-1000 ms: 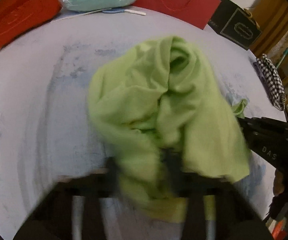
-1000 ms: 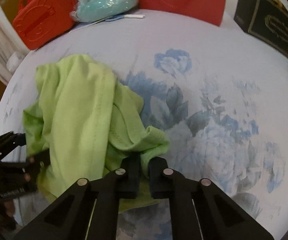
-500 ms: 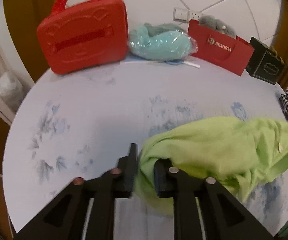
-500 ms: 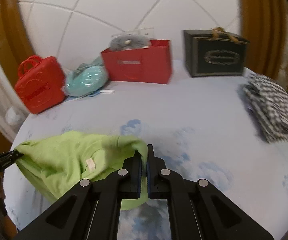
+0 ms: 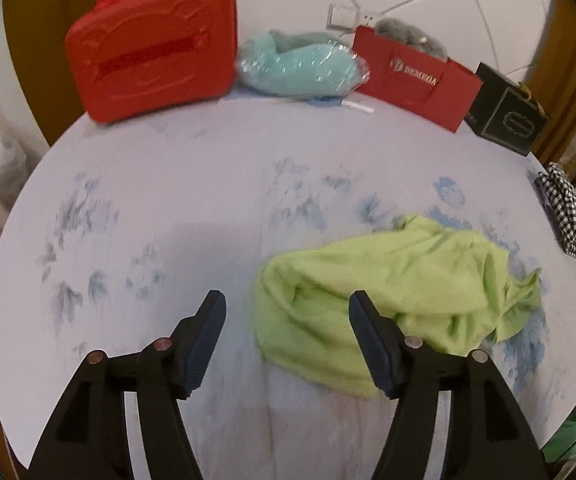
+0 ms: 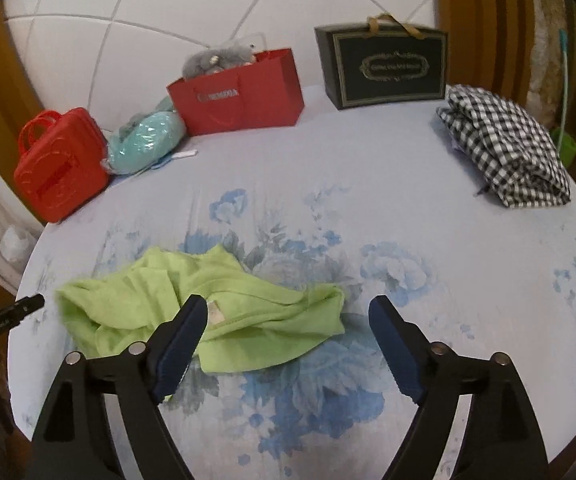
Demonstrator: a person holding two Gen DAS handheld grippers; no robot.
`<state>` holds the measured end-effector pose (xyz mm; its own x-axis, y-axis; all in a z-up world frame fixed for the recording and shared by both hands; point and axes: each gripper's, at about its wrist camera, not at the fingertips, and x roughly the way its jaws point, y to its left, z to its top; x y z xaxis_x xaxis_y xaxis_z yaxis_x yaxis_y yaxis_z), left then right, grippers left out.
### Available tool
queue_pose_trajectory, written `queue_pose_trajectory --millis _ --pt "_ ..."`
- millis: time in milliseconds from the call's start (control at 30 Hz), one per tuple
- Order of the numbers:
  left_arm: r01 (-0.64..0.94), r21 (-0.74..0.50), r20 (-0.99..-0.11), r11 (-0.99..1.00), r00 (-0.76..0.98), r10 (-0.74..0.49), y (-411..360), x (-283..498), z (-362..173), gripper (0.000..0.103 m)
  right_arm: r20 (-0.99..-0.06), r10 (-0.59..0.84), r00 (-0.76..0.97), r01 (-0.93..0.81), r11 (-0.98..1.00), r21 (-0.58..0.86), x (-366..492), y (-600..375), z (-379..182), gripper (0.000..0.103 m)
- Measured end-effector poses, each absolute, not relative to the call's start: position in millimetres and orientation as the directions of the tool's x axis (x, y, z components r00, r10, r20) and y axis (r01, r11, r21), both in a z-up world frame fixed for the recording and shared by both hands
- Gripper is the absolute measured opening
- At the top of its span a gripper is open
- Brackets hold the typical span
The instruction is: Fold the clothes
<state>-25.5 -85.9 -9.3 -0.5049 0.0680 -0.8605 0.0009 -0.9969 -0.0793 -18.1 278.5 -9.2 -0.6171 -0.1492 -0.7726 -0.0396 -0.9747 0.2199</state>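
1. The green shirt is lying crumpled on the bed, its long axis running side to side between both hands.
2. The left gripper is opening, nothing between its jaws; the shirt is sitting ahead and right.
3. The right gripper is opening, also empty; the shirt is lying ahead and left, roughly equally near both.

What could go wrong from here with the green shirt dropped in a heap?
1. The green shirt lies crumpled and layered, so the opening right gripper or left gripper, neither holding cloth, may pinch several layers at once.
2. Its collar and hems are buried in folds, so a regrasp could take the wrong edge.
3. Dragging it may wrinkle the floral sheet.
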Motion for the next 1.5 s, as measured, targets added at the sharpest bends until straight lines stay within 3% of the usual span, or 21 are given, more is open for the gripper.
queue_pose_trajectory --millis 100,133,167,400,700,733,767,800,833,867,933,1100,1233,1400,1500 --pt "-0.008 -0.08 -0.876 -0.997 -0.477 0.074 -85 -21 -23 0.066 -0.79 -0.218 -0.574 0.031 -0.969 0.246 -19 259 -17 0.075" --pt "-0.015 -0.084 -0.881 -0.996 -0.467 0.081 -83 -19 -28 0.066 -0.8 -0.241 -0.55 0.053 -0.966 0.255 -20 250 -24 0.06" --pt "-0.019 -0.087 -0.887 -0.996 -0.454 0.086 -82 -18 -33 0.066 -0.809 -0.264 -0.525 0.073 -0.961 0.267 -21 240 -31 0.055" --pt "-0.031 -0.088 -0.91 -0.996 -0.403 0.093 -72 -20 -60 0.066 -0.839 -0.342 -0.423 0.155 -0.94 0.305 -31 190 -67 0.055" --pt "-0.07 -0.036 -0.927 -0.997 -0.37 0.06 -58 -37 -87 0.065 -0.862 -0.325 -0.389 0.175 -0.945 0.277 -61 163 -91 0.056" --pt "-0.075 -0.034 -0.927 -0.997 -0.371 0.059 -57 -38 -89 0.057 -0.866 -0.331 -0.375 0.181 -0.942 0.282 -63 161 -95 0.056" --pt "-0.078 -0.033 -0.923 -0.996 -0.381 0.06 -57 -39 -87 0.041 -0.87 -0.337 -0.36 0.186 -0.94 0.287 -66 160 -100 0.052" --pt "-0.081 -0.03 -0.923 -0.996 -0.381 0.059 -57 -41 -84 0.008 -0.876 -0.339 -0.343 0.195 -0.938 0.286 -68 157 -104 0.041" --pt "-0.081 -0.036 -0.923 -0.996 -0.38 0.064 -59 -45 -81 0.007 -0.887 -0.332 -0.322 0.21 -0.938 0.275 -70 154 -108 0.013" --pt "-0.073 -0.06 -0.918 -0.996 -0.388 0.083 -64 -50 -74 0.006 -0.892 -0.324 -0.316 0.222 -0.939 0.263 -73 152 -109 0.007" --pt "-0.045 -0.073 -0.891 -0.996 -0.446 0.086 -74 -63 -52 0.005 -0.88 -0.305 -0.364 0.229 -0.945 0.233 -79 155 -97 0.006" --pt "0.001 -0.018 -0.768 -1.0 -0.64 0.013 -101 -105 37 0.005 -0.733 -0.191 -0.653 0.182 -0.979 0.093 -111 188 -4 0.006" --pt "0.029 -0.002 -0.606 -1.0 -0.795 -0.022 -121 -126 135 0.005 -0.53 -0.121 -0.839 0.124 -0.992 0.029 -129 216 95 0.006" --pt "0.057 -0.002 -0.416 -0.998 -0.908 -0.051 -140 -119 229 0.005 -0.282 -0.086 -0.956 0.086 -0.996 0.01 -121 235 207 0.006" --pt "0.048 0.002 -0.358 -0.999 -0.933 -0.045 -145 -104 258 0.005 -0.189 -0.084 -0.978 0.089 -0.996 -0.018 -104 236 244 0.006"
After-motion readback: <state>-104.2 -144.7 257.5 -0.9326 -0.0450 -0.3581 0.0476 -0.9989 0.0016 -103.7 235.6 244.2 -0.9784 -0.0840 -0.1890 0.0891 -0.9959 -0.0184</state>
